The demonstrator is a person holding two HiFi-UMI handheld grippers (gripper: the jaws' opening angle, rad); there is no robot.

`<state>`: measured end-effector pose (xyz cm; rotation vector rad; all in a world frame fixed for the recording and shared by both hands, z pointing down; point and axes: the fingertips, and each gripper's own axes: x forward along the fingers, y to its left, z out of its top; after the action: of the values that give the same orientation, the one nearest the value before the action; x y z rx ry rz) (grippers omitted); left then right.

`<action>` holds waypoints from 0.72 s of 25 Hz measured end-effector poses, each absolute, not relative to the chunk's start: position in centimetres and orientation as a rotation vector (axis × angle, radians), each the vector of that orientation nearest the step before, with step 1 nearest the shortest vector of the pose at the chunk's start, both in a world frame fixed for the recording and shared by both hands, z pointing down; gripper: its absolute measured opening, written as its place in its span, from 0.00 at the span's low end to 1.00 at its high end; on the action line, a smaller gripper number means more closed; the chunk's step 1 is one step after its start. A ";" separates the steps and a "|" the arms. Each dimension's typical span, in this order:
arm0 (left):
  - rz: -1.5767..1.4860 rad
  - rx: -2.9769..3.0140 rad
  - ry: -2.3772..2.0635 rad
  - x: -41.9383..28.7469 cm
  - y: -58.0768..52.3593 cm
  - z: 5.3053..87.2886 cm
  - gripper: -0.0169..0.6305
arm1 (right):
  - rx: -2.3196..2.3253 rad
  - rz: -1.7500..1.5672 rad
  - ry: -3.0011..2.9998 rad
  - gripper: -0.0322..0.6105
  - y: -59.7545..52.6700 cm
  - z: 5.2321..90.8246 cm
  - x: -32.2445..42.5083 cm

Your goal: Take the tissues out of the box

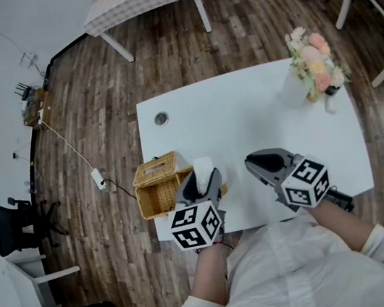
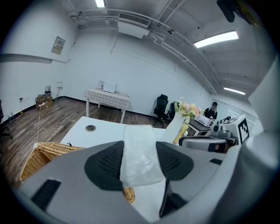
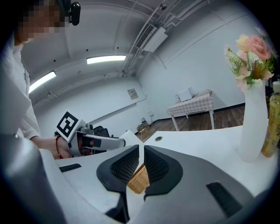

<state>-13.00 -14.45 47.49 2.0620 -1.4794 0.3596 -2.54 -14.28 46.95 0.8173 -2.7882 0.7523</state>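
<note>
Just right of the box [image 1: 153,174] [image 2: 41,151], at the near left edge of the table [image 1: 243,110], my left claw [image 1: 207,177] [image 2: 139,151] has a tissue [image 1: 202,164] [image 2: 141,159]. In the left gripper view its jaws stand fairly wide and both dark pads press against the sides of the white piece, which sits upright between them and rises past the jaw tips. From the head view the tissue is outside the box, beside its right wall and next to the rim; I cannot tell whether its lower end touches the table. The box itself is woven wicker, open at the top, and I cannot see into it well enough to say what is inside. My right claw [image 1: 251,162] [image 3: 141,151] hangs over the table farther right of the box, apart from the left claw, with its tips turned back toward the box. In the right gripper view its jaws are all but together, with only a thin slit between the pads and nothing gripped; through that slit I see a bit of the box's weave [image 3: 139,180], and the left claw shows off to that side, beyond the box. Far right of the box, at the table's back corner, a white vase [image 1: 293,91] [image 3: 253,127] holds pink and cream flowers [image 1: 312,65] [image 3: 251,50]. Behind the box, near the back left of the tabletop, is a small round hole [image 1: 162,119].
</note>
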 end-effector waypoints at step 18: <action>0.373 2.103 -1.394 -9.8 -14.2 47.7 0.37 | 0.832 0.679 -2.730 0.11 -14.2 47.4 -2.1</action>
<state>-9.76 -14.24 47.73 2.1031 -1.3942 0.3726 -2.06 -14.17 47.41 0.8316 -2.7303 0.6789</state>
